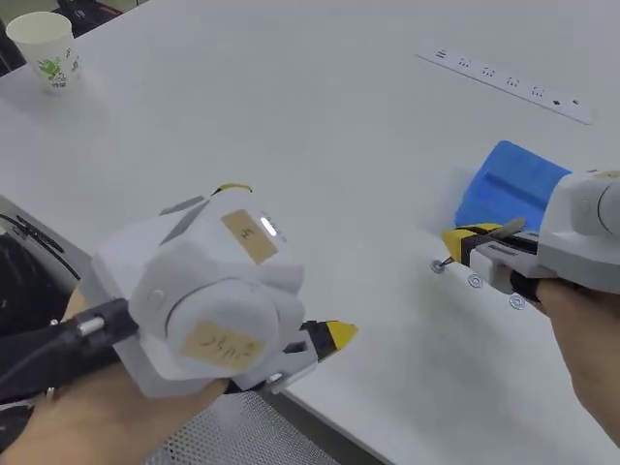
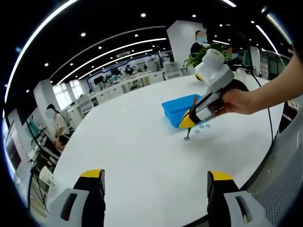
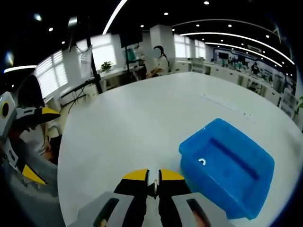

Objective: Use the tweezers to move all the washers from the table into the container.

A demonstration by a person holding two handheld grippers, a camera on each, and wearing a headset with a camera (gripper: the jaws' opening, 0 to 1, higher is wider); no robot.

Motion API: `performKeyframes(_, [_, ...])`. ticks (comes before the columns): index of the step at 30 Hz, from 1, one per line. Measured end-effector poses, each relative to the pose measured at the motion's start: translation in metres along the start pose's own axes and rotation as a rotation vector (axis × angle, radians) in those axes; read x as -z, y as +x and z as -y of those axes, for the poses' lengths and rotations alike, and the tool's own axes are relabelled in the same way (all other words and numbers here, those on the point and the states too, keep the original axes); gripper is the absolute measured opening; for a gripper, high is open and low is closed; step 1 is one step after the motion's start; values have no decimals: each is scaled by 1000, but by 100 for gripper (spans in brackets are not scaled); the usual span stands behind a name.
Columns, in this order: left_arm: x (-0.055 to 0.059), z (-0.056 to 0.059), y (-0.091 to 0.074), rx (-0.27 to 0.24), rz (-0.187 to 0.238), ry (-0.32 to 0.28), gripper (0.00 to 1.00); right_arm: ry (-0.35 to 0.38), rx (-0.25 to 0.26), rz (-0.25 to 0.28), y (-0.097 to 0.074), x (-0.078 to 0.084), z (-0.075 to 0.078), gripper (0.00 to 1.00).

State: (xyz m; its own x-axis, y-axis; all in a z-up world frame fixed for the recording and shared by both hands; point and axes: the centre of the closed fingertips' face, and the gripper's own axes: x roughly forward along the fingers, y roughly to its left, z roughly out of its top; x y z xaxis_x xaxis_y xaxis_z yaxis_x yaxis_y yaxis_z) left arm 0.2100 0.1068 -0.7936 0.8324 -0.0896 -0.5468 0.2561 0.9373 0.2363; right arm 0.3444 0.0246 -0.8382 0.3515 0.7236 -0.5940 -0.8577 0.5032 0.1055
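Note:
My right gripper [image 1: 463, 242] [image 3: 155, 185] is shut on slim metal tweezers [image 1: 448, 258] [image 3: 155, 183]. In the left gripper view the right gripper [image 2: 189, 120] points the tweezers [image 2: 188, 134] down at the white table. The tweezers' tip is at a small washer [image 1: 439, 266]; I cannot tell whether it is pinched. Two more washers [image 1: 475, 281] [image 1: 516, 303] lie on the table beside the gripper [image 2: 202, 126]. Just beyond stands the blue container [image 1: 509, 184] [image 2: 177, 109] [image 3: 227, 165], with one washer [image 3: 202, 162] inside. My left gripper [image 1: 288, 260] [image 2: 156, 182] is open at the table's near edge, holding nothing.
A paper cup [image 1: 46, 48] stands at the far left corner. A white power strip [image 1: 504, 82] lies at the back right. The table's front edge [image 1: 387, 448] runs just under both grippers. People and desks fill the room behind.

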Motion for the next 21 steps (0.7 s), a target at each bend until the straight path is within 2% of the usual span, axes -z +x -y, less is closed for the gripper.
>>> performKeyframes(10, [1, 1, 0, 1, -4, 4, 91, 35, 11, -32, 7, -2, 3, 4])
performKeyframes(17, [2, 0, 0, 0, -9, 5, 91, -32, 20, -85, 14, -5, -1, 4])
performKeyframes(21, [2, 0, 0, 0, -13, 8, 91, -50, 31, -89, 17, -6, -3, 3])
